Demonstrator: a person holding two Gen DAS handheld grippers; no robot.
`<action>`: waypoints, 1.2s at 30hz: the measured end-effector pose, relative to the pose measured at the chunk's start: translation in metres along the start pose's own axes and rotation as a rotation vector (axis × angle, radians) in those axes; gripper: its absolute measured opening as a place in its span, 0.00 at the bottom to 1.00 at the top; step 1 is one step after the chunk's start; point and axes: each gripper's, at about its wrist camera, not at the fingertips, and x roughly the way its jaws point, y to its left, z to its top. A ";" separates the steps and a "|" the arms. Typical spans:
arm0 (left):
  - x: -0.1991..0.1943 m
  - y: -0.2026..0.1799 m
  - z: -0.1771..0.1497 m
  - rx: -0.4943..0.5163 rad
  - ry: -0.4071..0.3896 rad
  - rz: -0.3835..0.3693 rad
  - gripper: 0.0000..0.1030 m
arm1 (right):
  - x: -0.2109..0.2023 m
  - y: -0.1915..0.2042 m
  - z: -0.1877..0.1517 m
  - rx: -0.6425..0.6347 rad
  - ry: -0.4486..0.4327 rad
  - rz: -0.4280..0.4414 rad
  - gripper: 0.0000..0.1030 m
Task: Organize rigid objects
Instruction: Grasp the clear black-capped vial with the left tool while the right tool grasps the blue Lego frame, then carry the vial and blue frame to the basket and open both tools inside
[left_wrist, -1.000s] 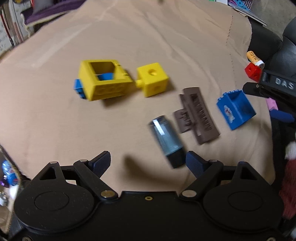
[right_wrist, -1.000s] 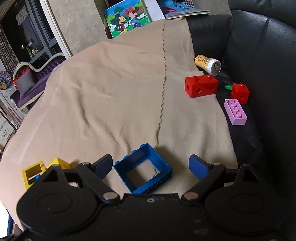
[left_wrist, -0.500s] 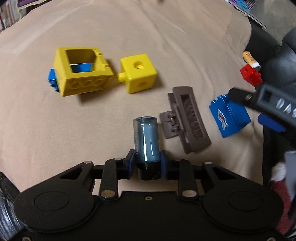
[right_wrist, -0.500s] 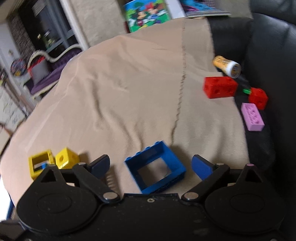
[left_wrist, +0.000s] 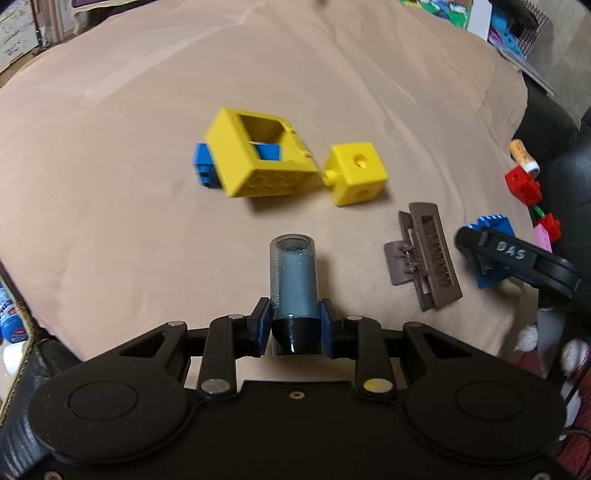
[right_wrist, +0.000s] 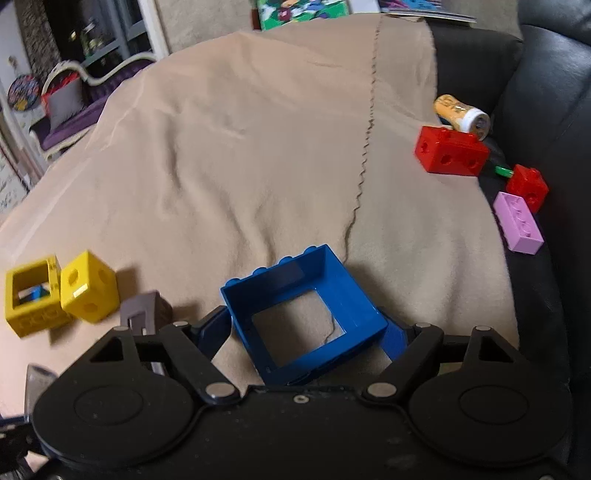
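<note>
My left gripper is shut on a clear tube with a black cap, which points away over the beige blanket. My right gripper straddles a hollow blue frame brick. Its jaws are closing, and both pads touch the brick's sides. In the left wrist view the right gripper's black body covers part of that blue brick. A yellow hollow block with a blue brick inside, a yellow cube and a brown hair clip lie ahead.
At the blanket's right edge, by the black sofa, lie a red brick, a small red cube, a pink brick and a small yellow bottle. Toy boxes sit beyond the blanket.
My left gripper closed on the tube, which had been lying loose on the blanket, and now holds it. My right gripper sank toward the blue frame brick and its jaws narrowed onto it.
</note>
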 end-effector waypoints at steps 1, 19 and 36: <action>-0.005 0.004 -0.001 -0.006 -0.010 0.000 0.26 | -0.004 -0.001 0.002 0.013 -0.009 -0.009 0.80; -0.108 0.159 -0.029 -0.313 -0.190 0.176 0.26 | -0.100 0.172 -0.014 -0.255 -0.034 0.348 0.80; -0.150 0.328 -0.089 -0.742 -0.249 0.415 0.26 | -0.112 0.419 -0.124 -0.565 0.299 0.646 0.81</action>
